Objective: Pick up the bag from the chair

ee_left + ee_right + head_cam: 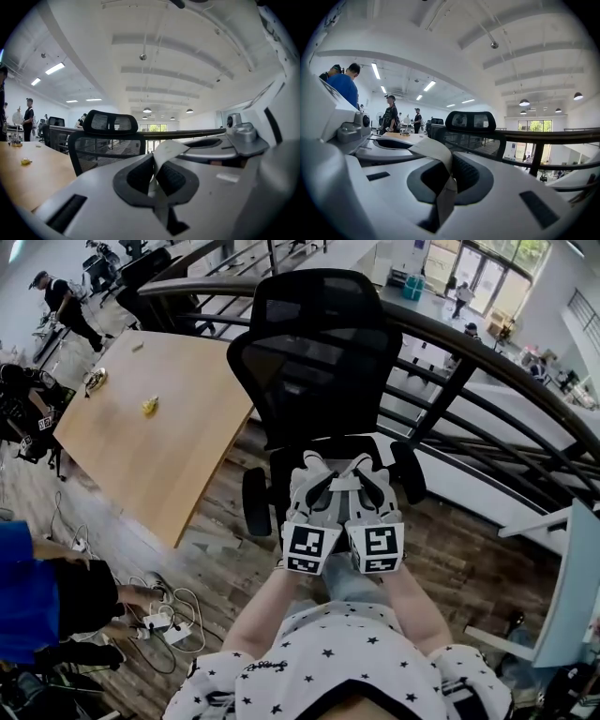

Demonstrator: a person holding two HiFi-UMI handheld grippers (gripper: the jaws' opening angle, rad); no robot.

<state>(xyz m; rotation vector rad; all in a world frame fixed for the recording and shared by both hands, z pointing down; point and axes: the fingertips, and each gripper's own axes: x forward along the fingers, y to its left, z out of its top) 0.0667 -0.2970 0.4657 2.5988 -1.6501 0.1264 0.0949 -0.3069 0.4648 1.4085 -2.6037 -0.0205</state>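
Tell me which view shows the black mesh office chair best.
The head view: the black mesh office chair appears nearly whole from above, headrest, backrest and armrests, its seat partly covered by the left gripper and right gripper. The left gripper view shows only its headrest and upper backrest; the right gripper view, mostly its headrest.

My left hand-held gripper [153,166] is matt grey plastic, its ribbed black pads [138,177] on a matt pale strap [171,147]; ahead, the chair [108,147] has a black mesh back.

Bag strap [169,149] lower run hidden between jaws; yellow item [149,406] unidentifiable.
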